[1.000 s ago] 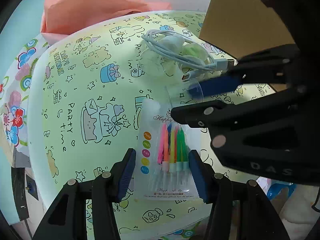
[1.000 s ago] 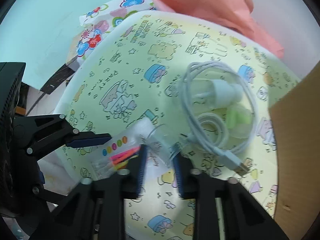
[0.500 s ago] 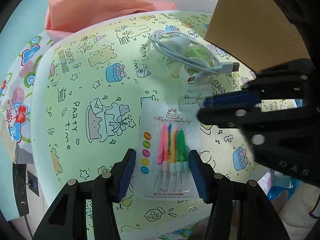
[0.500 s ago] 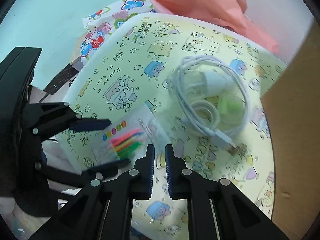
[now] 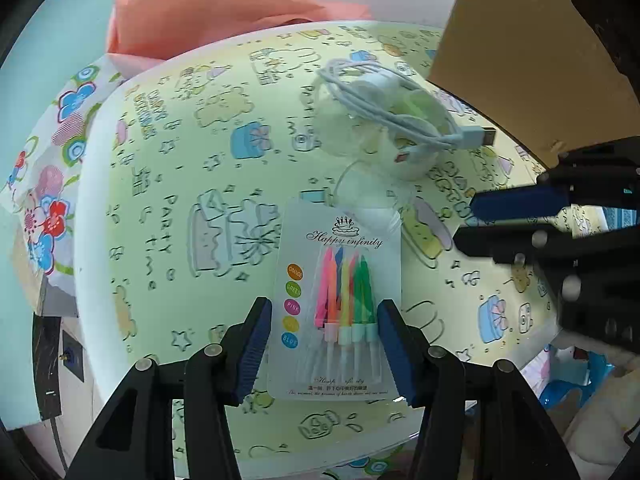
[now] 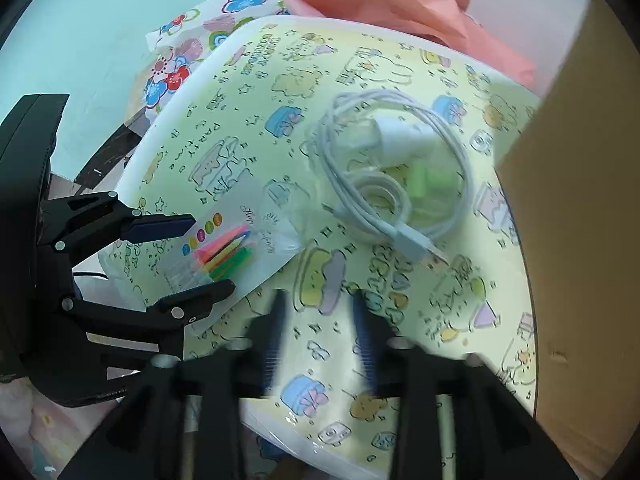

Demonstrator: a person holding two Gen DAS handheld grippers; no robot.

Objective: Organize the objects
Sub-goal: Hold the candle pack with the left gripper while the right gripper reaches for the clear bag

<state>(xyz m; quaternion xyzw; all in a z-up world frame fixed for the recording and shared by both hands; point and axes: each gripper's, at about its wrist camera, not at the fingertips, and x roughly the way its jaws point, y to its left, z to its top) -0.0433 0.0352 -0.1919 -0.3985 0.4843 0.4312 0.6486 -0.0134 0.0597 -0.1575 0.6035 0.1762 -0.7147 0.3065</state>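
Observation:
A clear pack of coloured birthday candles lies flat on the yellow party-print table. My left gripper is open, its blue pads on either side of the pack's near end. The pack also shows in the right wrist view, with the left gripper around it. My right gripper is open and empty above the table, short of a coiled white USB cable lying over a white charger and a green item. In the left wrist view the right gripper sits right of the cable.
A brown cardboard box stands along the table's right side. A pink bag lies behind the table's far edge. A flowered cloth hangs at the left. The table's near edge is close under my right gripper.
My right gripper has opened and drawn back to the right, away from the candle pack. The left gripper has stayed open around the pack.

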